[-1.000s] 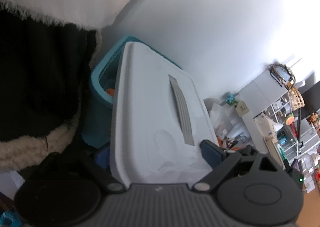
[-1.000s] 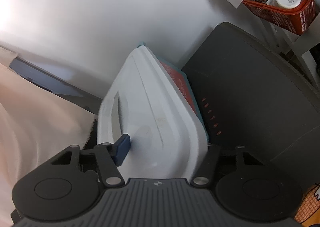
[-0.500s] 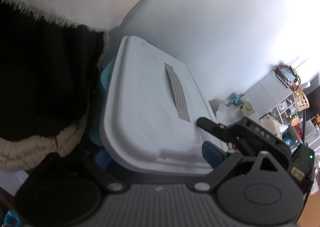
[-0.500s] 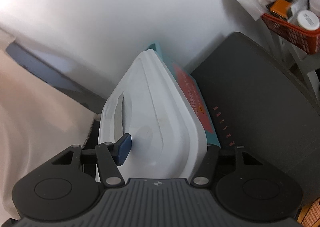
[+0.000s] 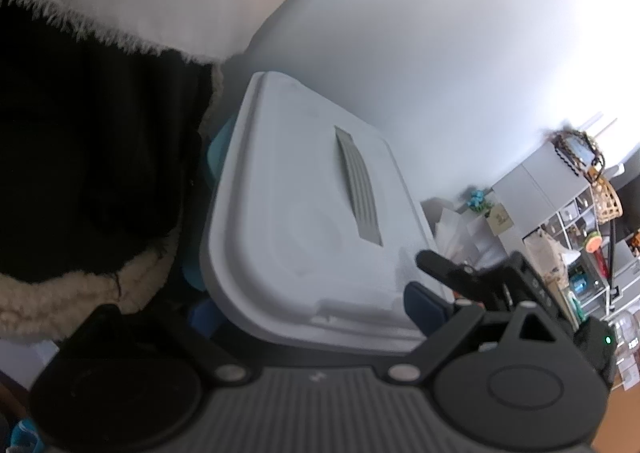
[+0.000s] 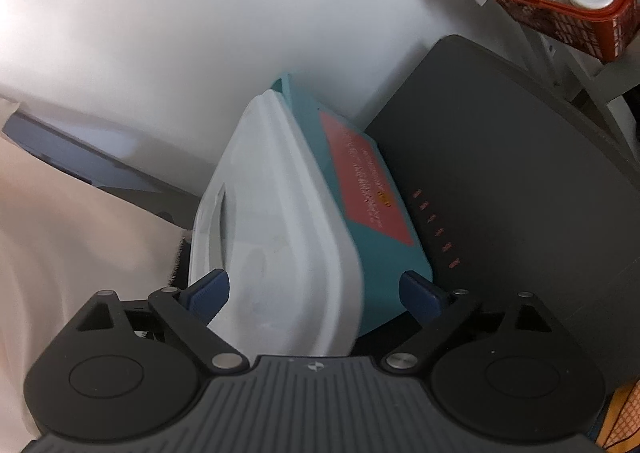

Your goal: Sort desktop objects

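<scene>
Lidded teal box [image 6: 384, 253] — white desk [image 6: 200, 33], cluttered shelves [image 5: 560, 205]

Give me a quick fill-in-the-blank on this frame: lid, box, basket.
1. The lid lying on the teal box is ____ in colour.
2. The label on the side of the teal box is ____.
3. The red basket sits at the upper ____ of the right wrist view.
4. The fingers of the right gripper are opening, and the ____ lies between them.

Missing words: white; red; right; lid
</scene>
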